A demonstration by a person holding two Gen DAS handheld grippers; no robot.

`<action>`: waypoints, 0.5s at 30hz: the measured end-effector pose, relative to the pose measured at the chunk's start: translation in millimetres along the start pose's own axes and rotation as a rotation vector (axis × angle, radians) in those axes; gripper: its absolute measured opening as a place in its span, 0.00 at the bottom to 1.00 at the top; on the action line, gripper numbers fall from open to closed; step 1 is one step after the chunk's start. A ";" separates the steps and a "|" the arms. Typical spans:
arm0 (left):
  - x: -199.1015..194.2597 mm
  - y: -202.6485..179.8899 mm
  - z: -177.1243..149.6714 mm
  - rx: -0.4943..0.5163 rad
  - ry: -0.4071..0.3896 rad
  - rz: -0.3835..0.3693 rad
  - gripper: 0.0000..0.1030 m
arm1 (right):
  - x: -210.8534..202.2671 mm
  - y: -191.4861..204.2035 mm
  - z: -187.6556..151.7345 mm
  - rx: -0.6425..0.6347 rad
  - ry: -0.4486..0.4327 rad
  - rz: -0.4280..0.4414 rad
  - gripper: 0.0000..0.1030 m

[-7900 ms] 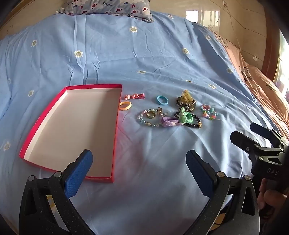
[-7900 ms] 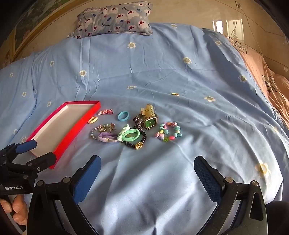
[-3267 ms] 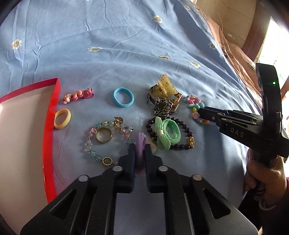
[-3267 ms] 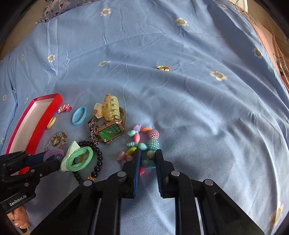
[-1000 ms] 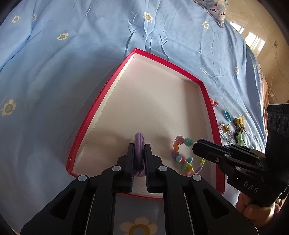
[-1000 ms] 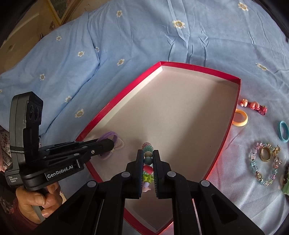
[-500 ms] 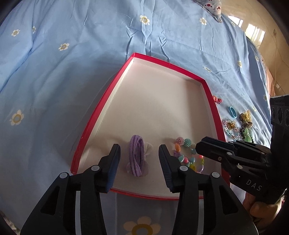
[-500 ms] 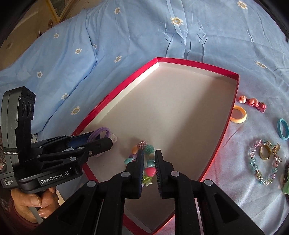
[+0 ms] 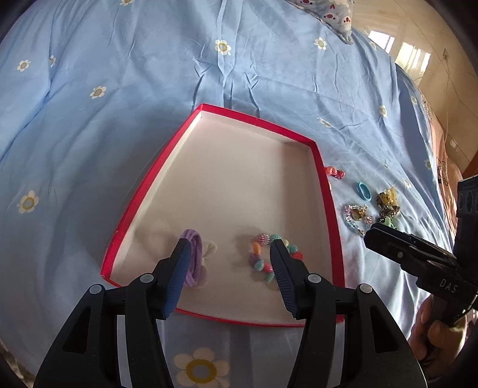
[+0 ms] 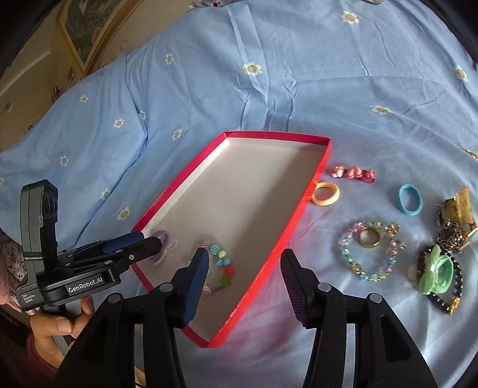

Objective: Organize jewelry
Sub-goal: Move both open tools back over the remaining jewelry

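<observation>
A red-rimmed tray (image 9: pixel 325 191) (image 10: pixel 269 262) lies on the blue bedsheet. In it lie a purple hair tie (image 9: pixel 195 256) (image 10: pixel 162 238) and a colourful bead bracelet (image 9: pixel 269 253) (image 10: pixel 221 262). My left gripper (image 9: pixel 228 250) (image 10: pixel 149 241) is open and empty above the tray's near end. My right gripper (image 10: pixel 243 259) (image 9: pixel 376 235) is open and empty above the tray's right rim. Right of the tray lie a yellow ring band (image 10: pixel 325 194), pink clip (image 10: pixel 354 173), blue hair tie (image 10: pixel 409 198), crystal bracelet with gold ring (image 10: pixel 370 244) and green hair tie on black beads (image 10: pixel 439 273).
A watch and a yellow claw clip (image 10: pixel 460 215) lie at the far right. A patterned pillow (image 9: pixel 328 12) sits at the head of the bed. A framed picture (image 10: pixel 86 27) hangs on the wall beyond the bed's edge.
Both grippers carried the purple hair tie and the bead bracelet into the tray, opened and let them go. Both have since drawn back and opened wider.
</observation>
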State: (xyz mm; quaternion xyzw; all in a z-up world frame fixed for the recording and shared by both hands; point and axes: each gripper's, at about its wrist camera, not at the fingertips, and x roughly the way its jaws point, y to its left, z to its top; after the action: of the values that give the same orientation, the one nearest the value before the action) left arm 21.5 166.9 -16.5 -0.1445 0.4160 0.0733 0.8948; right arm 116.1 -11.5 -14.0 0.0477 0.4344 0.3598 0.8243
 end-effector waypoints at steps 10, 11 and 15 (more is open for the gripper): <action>7.4 -55.8 -0.2 0.091 0.019 -0.071 0.54 | -44.2 -57.4 -9.5 0.107 -0.059 -0.103 0.51; 8.6 -60.9 0.3 0.100 0.021 -0.077 0.54 | -47.7 -62.1 -10.1 0.114 -0.065 -0.111 0.51; 13.1 -80.9 1.1 0.136 0.029 -0.099 0.54 | -60.3 -78.6 -13.4 0.144 -0.087 -0.141 0.52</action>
State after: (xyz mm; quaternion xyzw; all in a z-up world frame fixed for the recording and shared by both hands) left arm 51.0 90.8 -9.9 -0.1049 0.4254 -0.0018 0.8989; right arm 127.5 -110.8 -11.9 0.0916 0.4253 0.2667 0.8600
